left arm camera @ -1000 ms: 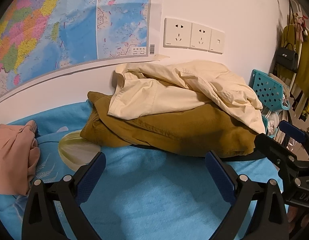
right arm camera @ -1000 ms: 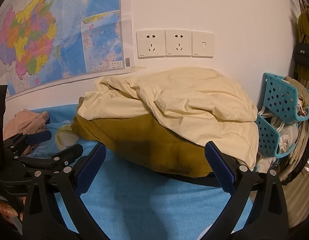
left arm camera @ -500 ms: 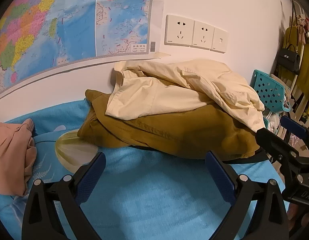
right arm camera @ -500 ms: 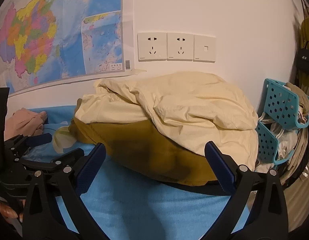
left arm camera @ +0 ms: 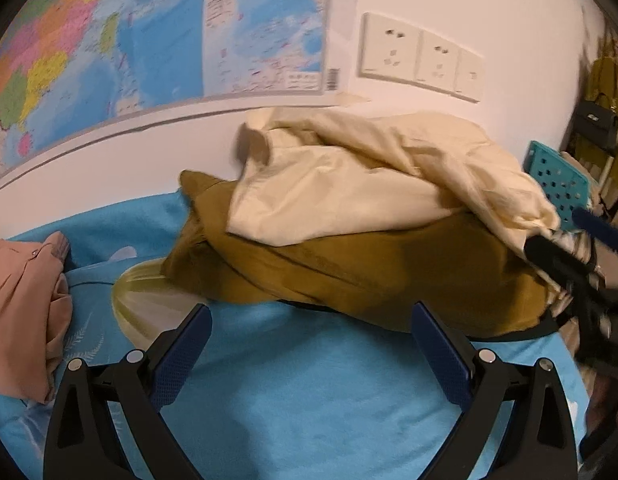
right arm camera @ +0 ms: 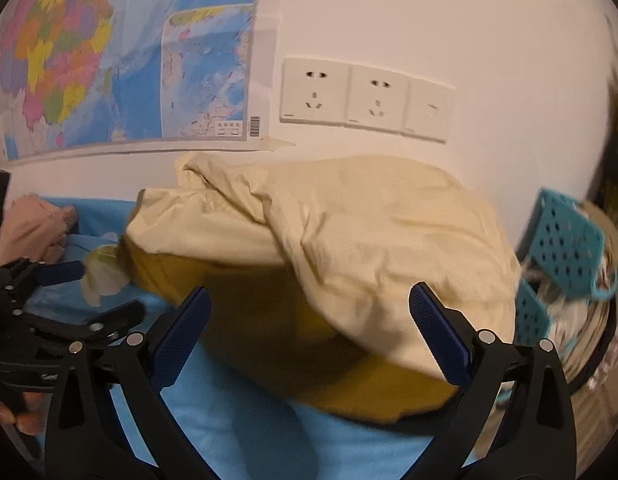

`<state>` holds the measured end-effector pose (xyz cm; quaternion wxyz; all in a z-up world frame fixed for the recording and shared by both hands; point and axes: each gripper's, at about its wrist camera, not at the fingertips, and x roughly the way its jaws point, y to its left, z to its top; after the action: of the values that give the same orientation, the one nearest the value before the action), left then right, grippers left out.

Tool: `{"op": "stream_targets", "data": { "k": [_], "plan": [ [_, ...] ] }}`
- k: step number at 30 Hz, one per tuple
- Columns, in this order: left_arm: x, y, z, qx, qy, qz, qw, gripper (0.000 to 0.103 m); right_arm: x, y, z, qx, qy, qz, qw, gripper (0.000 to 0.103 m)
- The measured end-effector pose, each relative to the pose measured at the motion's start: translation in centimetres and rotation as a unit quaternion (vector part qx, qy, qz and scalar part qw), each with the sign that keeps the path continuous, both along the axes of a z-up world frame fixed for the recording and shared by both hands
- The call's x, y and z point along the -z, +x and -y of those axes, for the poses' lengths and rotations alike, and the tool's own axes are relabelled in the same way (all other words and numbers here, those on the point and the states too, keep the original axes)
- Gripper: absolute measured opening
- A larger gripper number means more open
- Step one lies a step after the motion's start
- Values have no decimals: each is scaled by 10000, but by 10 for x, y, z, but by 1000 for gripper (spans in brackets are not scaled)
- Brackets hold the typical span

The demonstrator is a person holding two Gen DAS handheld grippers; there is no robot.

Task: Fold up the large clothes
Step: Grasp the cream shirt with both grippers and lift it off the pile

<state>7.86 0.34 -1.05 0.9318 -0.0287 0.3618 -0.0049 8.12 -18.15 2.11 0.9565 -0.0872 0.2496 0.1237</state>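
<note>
A crumpled cream garment (left arm camera: 373, 172) lies on top of an olive-brown garment (left arm camera: 389, 264), piled against the wall on a blue bedsheet (left arm camera: 309, 392). The same pile shows in the right wrist view, cream (right arm camera: 349, 232) over olive (right arm camera: 277, 340). My left gripper (left arm camera: 309, 348) is open and empty, short of the pile's front edge. My right gripper (right arm camera: 309, 340) is open and empty, its fingers close in front of the pile. The right gripper also shows at the right edge of the left wrist view (left arm camera: 581, 264).
A folded pink garment (left arm camera: 21, 312) lies at the left on the sheet. A teal perforated basket (right arm camera: 565, 248) with clutter stands at the right. A wall map (right arm camera: 109, 60) and sockets (right arm camera: 361, 100) are behind the pile.
Both grippers have moved closer to the pile; it fills more of each view. The jaws stay open.
</note>
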Motion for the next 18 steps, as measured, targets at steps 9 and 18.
{"op": "stream_targets", "data": {
  "k": [9,18],
  "plan": [
    [14,19,-25,-327,0,-194,9993,96,-6,102,-57,-673,-775,-304,9943,96],
    [23,30,-33,-338,135,-244,9990,96,-9,140,-75,-1058,-1334,-663,9832,10]
  ]
}}
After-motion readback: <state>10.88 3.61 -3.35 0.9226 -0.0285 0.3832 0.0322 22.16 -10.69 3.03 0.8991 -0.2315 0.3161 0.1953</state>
